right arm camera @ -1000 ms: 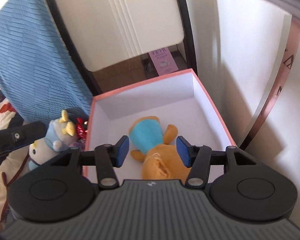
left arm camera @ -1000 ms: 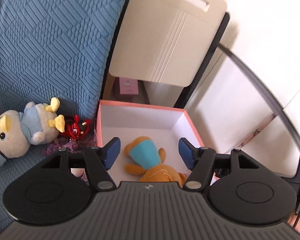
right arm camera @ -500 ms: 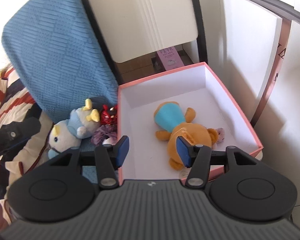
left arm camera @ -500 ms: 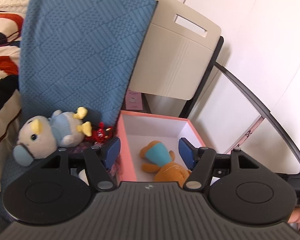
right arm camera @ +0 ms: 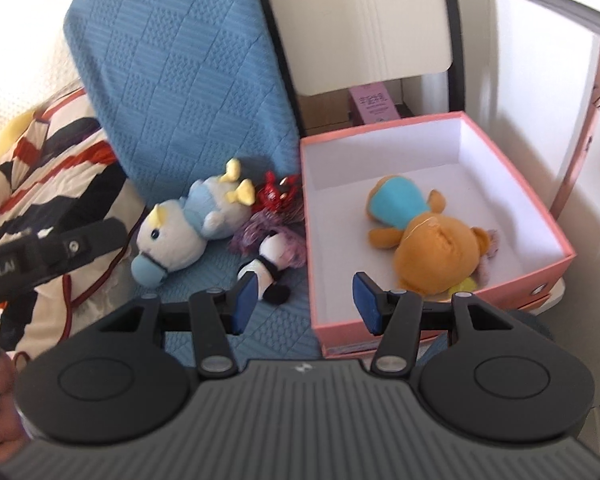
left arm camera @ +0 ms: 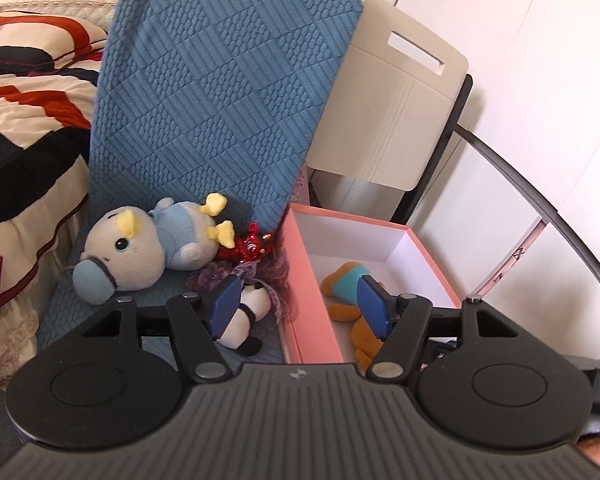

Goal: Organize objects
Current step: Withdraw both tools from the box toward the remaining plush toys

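A pink box (right arm camera: 516,280) with a white inside holds an orange plush bear in a teal shirt (right arm camera: 432,236); the box (left arm camera: 312,308) and bear (left arm camera: 348,284) also show in the left wrist view. Left of the box, on a blue quilted seat, lie a white and blue plush (left arm camera: 148,248) (right arm camera: 188,232), a red toy (left arm camera: 250,246) (right arm camera: 278,194), a purple fuzzy item (right arm camera: 264,228) and a small black and white plush (left arm camera: 244,320) (right arm camera: 266,268). My left gripper (left arm camera: 300,308) and right gripper (right arm camera: 304,300) are open and empty, straddling the box's left wall.
The blue quilted cushion (left arm camera: 220,100) stands upright behind the toys. A beige folding chair back (left arm camera: 396,108) stands behind the box. A striped blanket (left arm camera: 20,120) lies at the left. White wall and a dark curved rail (left arm camera: 540,204) are at the right.
Both grippers have pulled back and shifted left from over the box. The bear stays in the box, and the toys on the seat have come into fuller view.
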`<state>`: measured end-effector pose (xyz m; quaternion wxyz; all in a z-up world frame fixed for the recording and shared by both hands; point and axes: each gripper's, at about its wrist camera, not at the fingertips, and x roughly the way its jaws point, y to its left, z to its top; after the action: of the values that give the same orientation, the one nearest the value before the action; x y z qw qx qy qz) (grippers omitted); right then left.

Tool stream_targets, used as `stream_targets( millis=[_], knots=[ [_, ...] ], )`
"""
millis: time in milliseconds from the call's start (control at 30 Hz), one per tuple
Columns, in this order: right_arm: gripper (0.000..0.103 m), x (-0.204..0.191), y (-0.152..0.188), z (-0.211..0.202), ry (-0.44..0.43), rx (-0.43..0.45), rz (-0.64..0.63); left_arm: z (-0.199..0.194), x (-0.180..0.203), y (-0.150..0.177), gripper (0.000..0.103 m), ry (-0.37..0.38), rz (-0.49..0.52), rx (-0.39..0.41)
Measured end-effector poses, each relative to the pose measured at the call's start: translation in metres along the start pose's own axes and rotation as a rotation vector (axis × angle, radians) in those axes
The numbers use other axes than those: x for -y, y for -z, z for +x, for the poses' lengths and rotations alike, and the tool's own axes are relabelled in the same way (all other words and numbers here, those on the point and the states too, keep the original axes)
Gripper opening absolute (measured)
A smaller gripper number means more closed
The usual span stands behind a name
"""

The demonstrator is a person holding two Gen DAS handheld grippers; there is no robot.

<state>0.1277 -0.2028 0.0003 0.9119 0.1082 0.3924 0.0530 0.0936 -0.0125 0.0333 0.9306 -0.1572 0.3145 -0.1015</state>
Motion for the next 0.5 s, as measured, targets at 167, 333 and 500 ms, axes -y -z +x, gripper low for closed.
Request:
stream_targets(
  millis=[167,333,500],
  knots=[
    [0.055,-0.013,0.009,0.010,0.001,-0.005,-0.009,-0.003,-0.009,0.007,0.070,-0.009,0.010,0.008],
    [0.055,-0.021,0.011,0.020,-0.004,-0.001,-0.022,0.000,-0.027,0.010,0.070,-0.026,-0.022,0.007],
    [0.057,-0.027,0.012,0.029,0.009,0.035,-0.102,0.004,-0.042,0.016,0.070,0.026,-0.072,0.009]
  ],
)
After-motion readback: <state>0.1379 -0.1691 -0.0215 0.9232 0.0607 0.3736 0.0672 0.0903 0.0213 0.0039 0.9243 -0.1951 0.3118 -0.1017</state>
